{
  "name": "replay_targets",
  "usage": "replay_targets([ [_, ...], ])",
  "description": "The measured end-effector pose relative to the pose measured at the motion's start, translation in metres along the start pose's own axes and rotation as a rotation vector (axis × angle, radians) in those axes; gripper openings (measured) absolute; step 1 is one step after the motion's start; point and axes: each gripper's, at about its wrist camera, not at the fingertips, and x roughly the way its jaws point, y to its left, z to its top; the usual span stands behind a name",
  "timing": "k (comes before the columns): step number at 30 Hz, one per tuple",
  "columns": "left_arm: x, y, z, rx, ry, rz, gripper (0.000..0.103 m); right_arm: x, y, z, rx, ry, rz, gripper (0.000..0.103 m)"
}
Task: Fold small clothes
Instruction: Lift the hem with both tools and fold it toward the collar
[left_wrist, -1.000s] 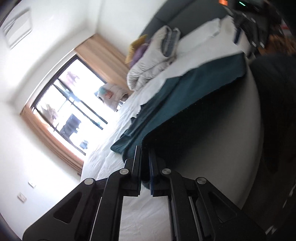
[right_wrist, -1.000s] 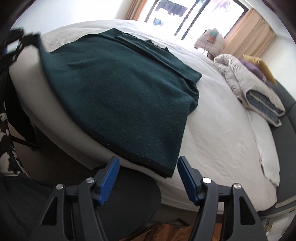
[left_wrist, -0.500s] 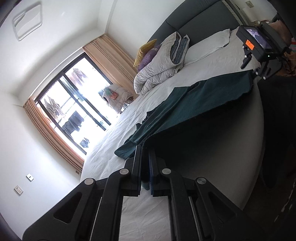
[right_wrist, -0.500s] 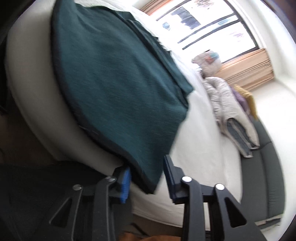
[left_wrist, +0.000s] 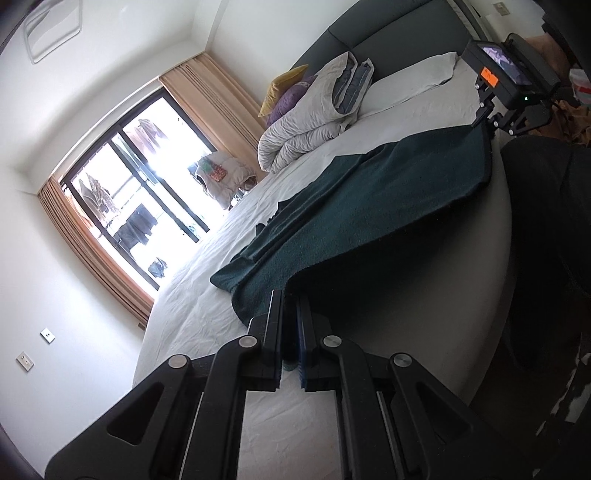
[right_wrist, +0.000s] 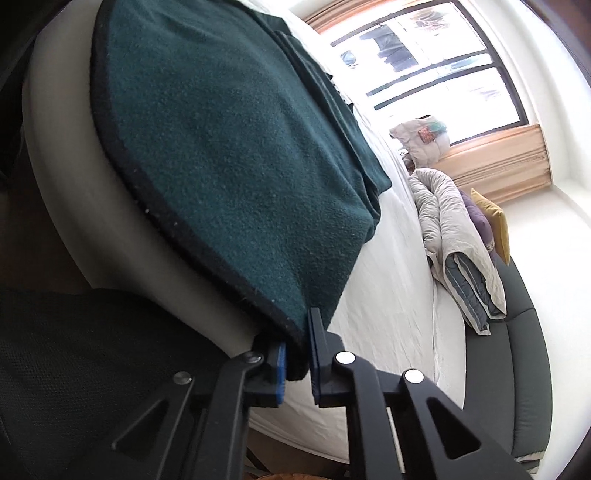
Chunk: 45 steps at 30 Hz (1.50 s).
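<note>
The left hand-held gripper (left_wrist: 291, 325) pinches one corner of the green cloth (left_wrist: 369, 214). The right hand-held gripper (right_wrist: 297, 354) pinches another corner on the bed (right_wrist: 391, 288).

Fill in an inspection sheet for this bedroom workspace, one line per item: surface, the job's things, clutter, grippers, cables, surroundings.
Surface: bed with white sheet, lightly creased.
Job's things: dark green fleece garment spread flat, hem overhanging the bed's near edge.
Clutter: folded grey duvet, yellow cushion and purple cushion near the headboard.
Grippers: left hand-held gripper shut on a hem corner; right hand-held gripper shut on the opposite hem corner.
Cables: nothing seen.
Surroundings: large window with tan curtains, clothes hanging outside; wall sockets.
</note>
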Motion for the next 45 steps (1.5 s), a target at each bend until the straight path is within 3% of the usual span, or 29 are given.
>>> replay_targets([
  [9,-0.004,0.02,0.004,-0.09,0.001,0.038,0.005,-0.023,-0.028,0.014,0.113,-0.058,-0.033,0.008],
  [18,-0.003,0.058,0.018,-0.223,-0.018,0.048,0.005,-0.028,-0.052,0.032,0.118,-0.085,-0.099,0.008],
  [26,0.009,0.109,0.041,-0.34,-0.027,0.077,0.005,-0.022,-0.095,0.068,0.127,-0.163,-0.155,0.008],
  [33,0.024,0.143,0.056,-0.33,-0.035,0.107,0.005,-0.026,-0.12,0.092,0.126,-0.217,-0.177,0.008],
  [40,0.045,0.16,0.065,-0.299,-0.02,0.117,0.005,-0.009,-0.136,0.113,0.093,-0.201,-0.17,0.008],
  [45,0.069,0.173,0.064,-0.33,0.019,0.108,0.005,0.005,-0.143,0.126,0.093,-0.194,-0.15,0.008],
])
